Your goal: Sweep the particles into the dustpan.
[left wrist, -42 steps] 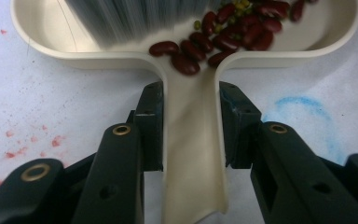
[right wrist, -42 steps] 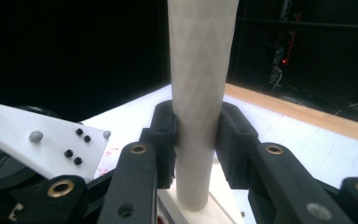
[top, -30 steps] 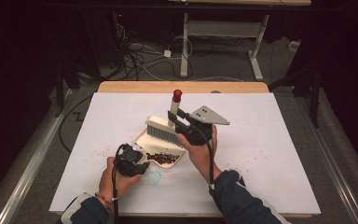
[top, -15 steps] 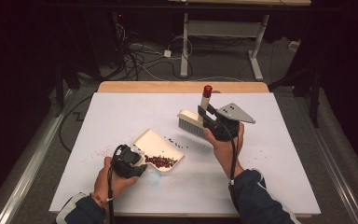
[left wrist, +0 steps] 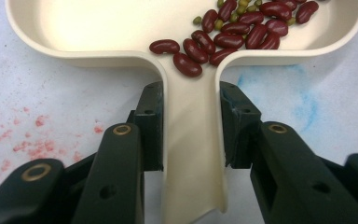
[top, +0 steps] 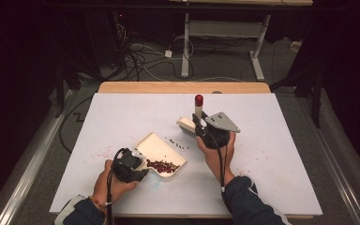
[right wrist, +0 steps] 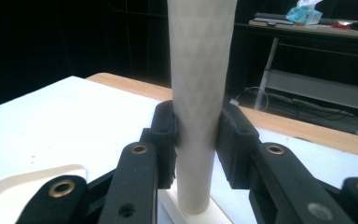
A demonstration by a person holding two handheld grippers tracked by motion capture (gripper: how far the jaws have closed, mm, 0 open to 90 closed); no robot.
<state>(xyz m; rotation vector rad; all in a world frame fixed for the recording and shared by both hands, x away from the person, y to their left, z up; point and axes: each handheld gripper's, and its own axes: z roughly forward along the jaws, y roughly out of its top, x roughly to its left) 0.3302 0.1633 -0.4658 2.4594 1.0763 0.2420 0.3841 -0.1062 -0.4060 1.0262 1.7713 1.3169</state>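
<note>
The left claw has the dustpan clamped by its handle, flat on the bench, beans piled in one corner. The right claw grips the brush by its handle, upright, just beside the dustpan.

Tabletop: white sheet over a wooden top; a bare wood strip shows along the far edge, upper middle of the high view.
Dustpan: cream, lying on the sheet in the lower middle of the high view, handle toward the lower left.
Beans: dark red with a few green, heaped in the dustpan's near end; a few loose ones lie on the sheet at its right edge.
Stains: red specks left of the dustpan; a faint blue smear right of its handle in the left gripper view.
Brush: head low at centre; contact with the sheet cannot be told.
</note>
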